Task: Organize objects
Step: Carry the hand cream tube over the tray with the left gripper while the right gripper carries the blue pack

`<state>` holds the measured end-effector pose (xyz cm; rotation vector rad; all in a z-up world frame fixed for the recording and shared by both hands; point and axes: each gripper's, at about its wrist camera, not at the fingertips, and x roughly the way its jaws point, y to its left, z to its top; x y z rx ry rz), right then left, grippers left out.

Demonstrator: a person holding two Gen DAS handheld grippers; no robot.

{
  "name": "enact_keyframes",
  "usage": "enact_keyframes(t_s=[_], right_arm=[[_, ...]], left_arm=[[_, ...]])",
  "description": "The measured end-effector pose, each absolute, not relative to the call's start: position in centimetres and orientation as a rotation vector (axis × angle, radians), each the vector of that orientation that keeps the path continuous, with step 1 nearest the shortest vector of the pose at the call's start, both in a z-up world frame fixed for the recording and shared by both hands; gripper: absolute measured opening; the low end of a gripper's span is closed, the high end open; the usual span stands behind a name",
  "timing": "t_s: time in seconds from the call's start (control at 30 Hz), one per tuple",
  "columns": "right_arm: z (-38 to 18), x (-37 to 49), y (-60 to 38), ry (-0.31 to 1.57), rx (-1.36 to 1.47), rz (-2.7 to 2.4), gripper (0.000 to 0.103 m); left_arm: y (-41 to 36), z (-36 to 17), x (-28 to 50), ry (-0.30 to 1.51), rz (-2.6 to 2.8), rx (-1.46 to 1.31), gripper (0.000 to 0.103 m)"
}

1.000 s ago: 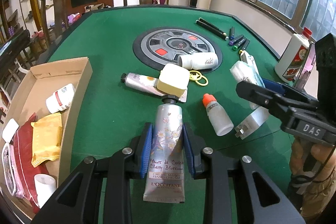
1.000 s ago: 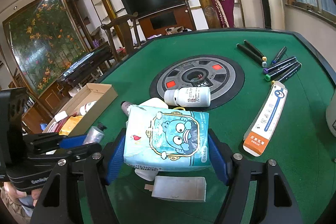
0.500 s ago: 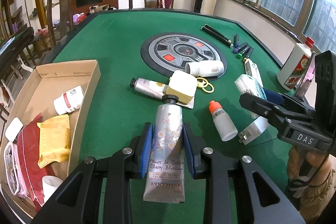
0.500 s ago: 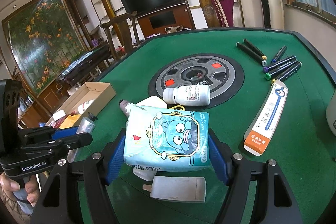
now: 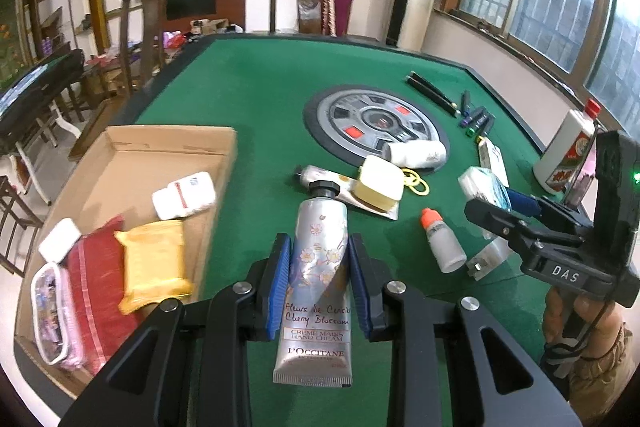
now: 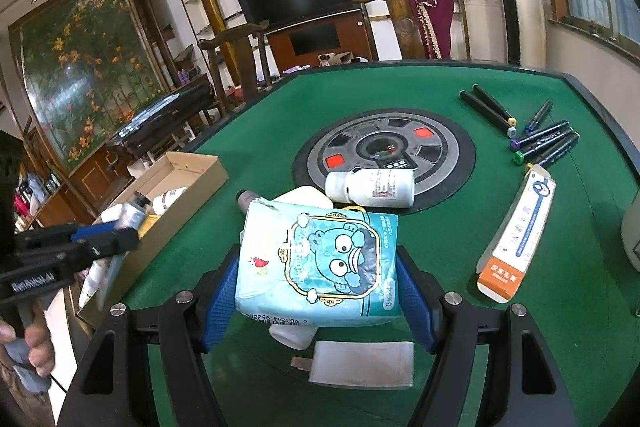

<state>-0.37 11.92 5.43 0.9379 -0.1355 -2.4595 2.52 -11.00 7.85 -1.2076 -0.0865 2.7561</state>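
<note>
Hand cream tube [image 5: 318,267] was pinched in the left tool [image 5: 319,281], just right of the cardboard box [image 5: 168,163]. Farther right of the box, the right tool [image 6: 318,285] clamped a blue tissue pack [image 6: 320,263] above the green counter [image 6: 440,247].

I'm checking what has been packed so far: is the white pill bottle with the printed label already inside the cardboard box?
No. The white pill bottle lies on its side on the green table, at the edge of the round centre panel, outside the cardboard box.

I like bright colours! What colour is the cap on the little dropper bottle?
Orange, on the dropper bottle, clearest in the left wrist view.
</note>
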Motion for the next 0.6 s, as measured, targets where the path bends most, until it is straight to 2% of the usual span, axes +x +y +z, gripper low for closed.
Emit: enact_keyframes(t_s=[0.4,0.6], right_arm=[[7.0,-0.5,7.8,-0.115,0.889,-2.392,0.076],[7.1,-0.2,4.6,-0.113,0.858,-2.322,0.076]], left_arm=[[-17.2,12.8,5.5,-0.083,2.980,-1.115,0.028],[-20.4,13.0,6.2,-0.143,3.064,-1.131,0.028]])
